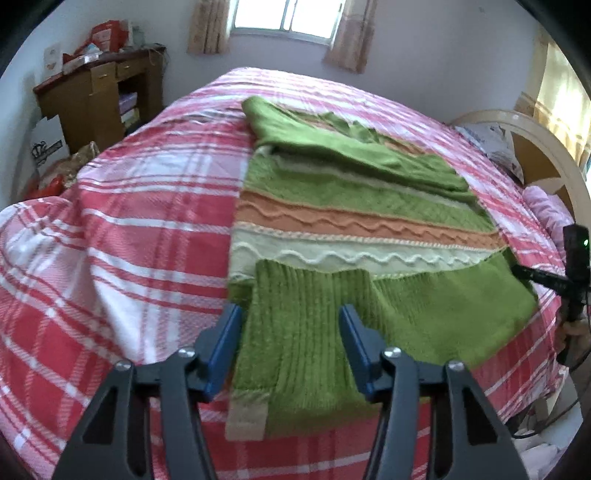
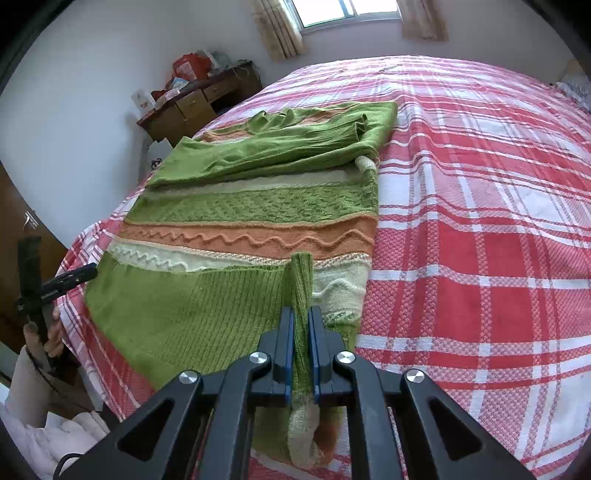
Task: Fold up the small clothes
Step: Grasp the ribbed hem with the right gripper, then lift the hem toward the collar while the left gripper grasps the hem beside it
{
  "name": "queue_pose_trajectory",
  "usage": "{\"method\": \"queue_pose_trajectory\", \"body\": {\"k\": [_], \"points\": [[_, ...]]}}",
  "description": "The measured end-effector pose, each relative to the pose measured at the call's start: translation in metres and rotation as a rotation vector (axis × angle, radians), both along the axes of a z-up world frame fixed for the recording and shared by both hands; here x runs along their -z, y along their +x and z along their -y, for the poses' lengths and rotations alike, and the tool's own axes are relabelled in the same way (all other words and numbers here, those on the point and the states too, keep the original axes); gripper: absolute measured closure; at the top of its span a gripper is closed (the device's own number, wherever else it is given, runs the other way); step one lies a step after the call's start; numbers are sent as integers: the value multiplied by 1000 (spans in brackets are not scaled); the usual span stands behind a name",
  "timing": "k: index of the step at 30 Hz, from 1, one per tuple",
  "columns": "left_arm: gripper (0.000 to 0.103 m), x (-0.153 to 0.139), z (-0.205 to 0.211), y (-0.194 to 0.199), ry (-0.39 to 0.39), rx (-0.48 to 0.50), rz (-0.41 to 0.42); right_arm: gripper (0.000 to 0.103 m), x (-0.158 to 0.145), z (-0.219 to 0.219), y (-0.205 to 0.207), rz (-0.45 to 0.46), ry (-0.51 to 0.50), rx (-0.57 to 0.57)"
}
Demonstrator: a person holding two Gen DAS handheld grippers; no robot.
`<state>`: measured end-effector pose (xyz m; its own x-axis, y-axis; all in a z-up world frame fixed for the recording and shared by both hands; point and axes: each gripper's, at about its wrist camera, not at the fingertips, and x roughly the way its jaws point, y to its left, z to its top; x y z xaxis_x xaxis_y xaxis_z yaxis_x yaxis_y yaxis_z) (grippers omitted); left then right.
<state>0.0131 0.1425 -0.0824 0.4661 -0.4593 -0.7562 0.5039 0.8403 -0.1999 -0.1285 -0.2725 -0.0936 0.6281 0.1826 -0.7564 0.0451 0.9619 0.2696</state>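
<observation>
Right tool pinches ribbed green sweater knit; left tool straddles it, spread.

- It was a home bedroom.
- A bed with a red plaid cover filled the room.
- A curtained window lit the far wall.
- A cluttered wooden desk stood in the corner.

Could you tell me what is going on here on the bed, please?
A person with a gripper in each hand is folding a green striped sweater on a red plaid bedspread. The right gripper is shut on a pinched fold of the sweater's ribbed hem. The left gripper stands open astride a ribbed green sleeve, not gripping it.
</observation>
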Motion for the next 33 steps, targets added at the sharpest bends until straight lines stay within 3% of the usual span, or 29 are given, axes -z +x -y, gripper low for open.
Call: {"method": "queue_pose_trajectory", "body": {"k": [5,9,13,16,18,19,25,28,33], "points": [[73,-5,-6,-7,-27,11,14,96,0,0,0,3,0,-2],[73,-11,-9,-11,-52,30,36,96,1,1,0,6,21,4],[69,1,-3,-4,-14,42,-7,96,3,1,0,12,28,6],[68,3,-3,0,-35,34,-15,96,4,2,0,15,30,10],[76,3,-4,0,-40,16,-11,96,4,2,-1,16,31,14],[88,3,-4,-1,-31,4,-4,96,4,1,0,17,27,16],[96,-2,-2,-5,1,-22,1,96,-3,-10,-4,36,-46,32],[97,-15,4,-10,28,-19,34,96,-19,-11,-11,93,-24,49],[97,-39,6,-6,-6,-34,72,96,-52,-11,-13,175,-24,65]]}}
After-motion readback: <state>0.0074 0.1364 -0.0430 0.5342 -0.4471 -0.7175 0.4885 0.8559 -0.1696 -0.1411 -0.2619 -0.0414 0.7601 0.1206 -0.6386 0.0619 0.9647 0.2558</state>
